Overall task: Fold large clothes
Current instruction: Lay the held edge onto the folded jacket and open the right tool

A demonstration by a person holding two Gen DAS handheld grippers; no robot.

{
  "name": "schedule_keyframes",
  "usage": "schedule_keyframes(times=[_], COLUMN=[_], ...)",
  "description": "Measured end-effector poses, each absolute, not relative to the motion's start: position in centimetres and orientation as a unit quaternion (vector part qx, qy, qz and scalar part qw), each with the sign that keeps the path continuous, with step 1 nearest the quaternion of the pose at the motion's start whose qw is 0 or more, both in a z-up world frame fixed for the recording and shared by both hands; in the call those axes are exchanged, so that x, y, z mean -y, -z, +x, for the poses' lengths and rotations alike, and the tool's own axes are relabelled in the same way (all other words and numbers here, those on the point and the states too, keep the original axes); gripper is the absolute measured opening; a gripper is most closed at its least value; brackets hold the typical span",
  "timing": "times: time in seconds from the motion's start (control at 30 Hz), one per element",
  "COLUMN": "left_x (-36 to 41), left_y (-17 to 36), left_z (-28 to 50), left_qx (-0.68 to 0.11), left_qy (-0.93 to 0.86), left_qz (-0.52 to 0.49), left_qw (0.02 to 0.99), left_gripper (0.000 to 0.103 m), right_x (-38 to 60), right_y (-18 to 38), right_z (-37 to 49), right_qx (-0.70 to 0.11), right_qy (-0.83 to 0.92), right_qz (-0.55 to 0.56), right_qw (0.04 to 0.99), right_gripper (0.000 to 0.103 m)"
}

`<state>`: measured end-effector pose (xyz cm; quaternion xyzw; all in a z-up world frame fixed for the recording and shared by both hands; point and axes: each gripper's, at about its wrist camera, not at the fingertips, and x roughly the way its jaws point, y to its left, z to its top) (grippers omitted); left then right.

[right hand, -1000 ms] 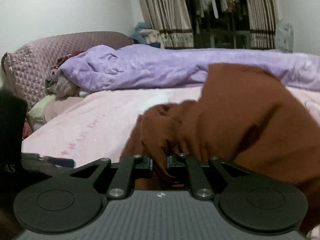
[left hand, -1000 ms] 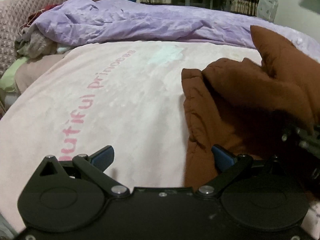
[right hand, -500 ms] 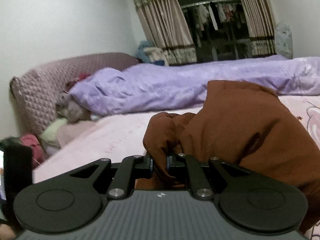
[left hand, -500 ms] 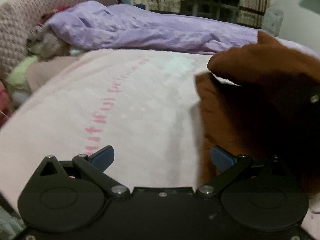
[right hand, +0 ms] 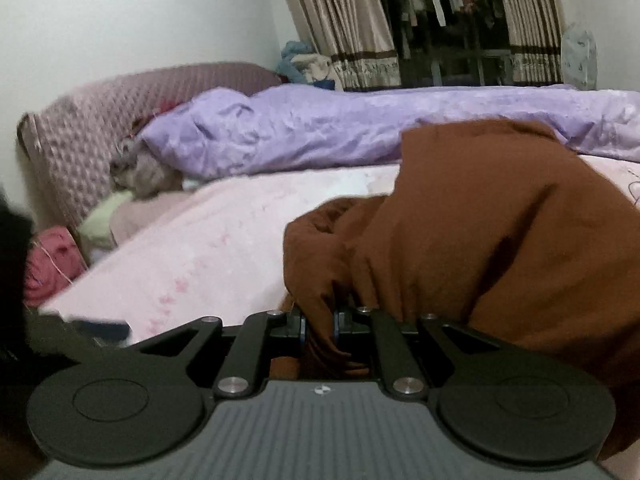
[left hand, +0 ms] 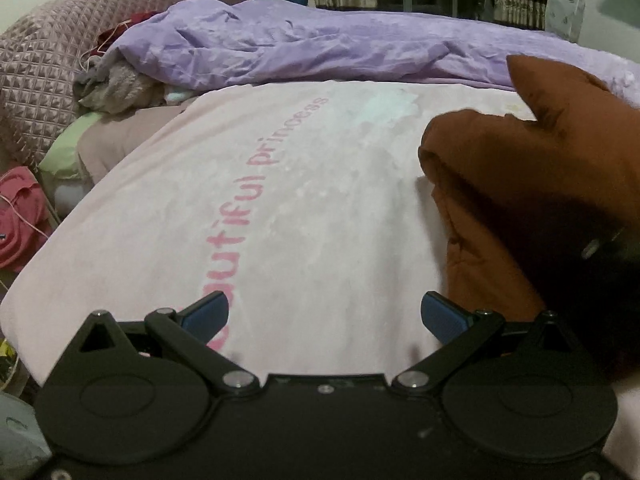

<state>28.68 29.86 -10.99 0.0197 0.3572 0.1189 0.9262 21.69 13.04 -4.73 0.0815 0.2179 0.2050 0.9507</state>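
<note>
Right tool (right hand: 320, 326) has lifted the brown garment (right hand: 480, 240) higher.

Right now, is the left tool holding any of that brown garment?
No: the left tool stands open over the pink sheet, with the brown garment off to its side.

Garment (right hand: 500, 248): plain rust-brown. Bed sheet (left hand: 320, 208): pale pink, printed with darker pink lettering. Duvet (left hand: 320, 52): lilac; headboard (left hand: 44, 72): mauve, diamond-quilted; curtains (right hand: 344, 20): beige with brown bands.
</note>
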Motion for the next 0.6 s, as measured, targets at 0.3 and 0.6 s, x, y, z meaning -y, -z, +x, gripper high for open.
schedule_keyframes(times=[0.3, 0.6], left_x=[-30.4, -30.4], left_y=[12.2, 12.6], left_z=[28.9, 28.7], left_qx=[-0.375, -0.385], left_qy=[-0.131, -0.133], left_qz=[0.026, 0.029], left_qw=[0.917, 0.913], left_gripper=[0.103, 0.103], right_x=[-13.5, -15.0], right_y=[7.2, 5.6], right_z=[23.5, 21.8], right_qx=[-0.251, -0.231], right_qy=[-0.205, -0.231], right_qz=[0.081, 0.034], right_qw=[0.943, 0.945], right_gripper=[0.013, 0.055])
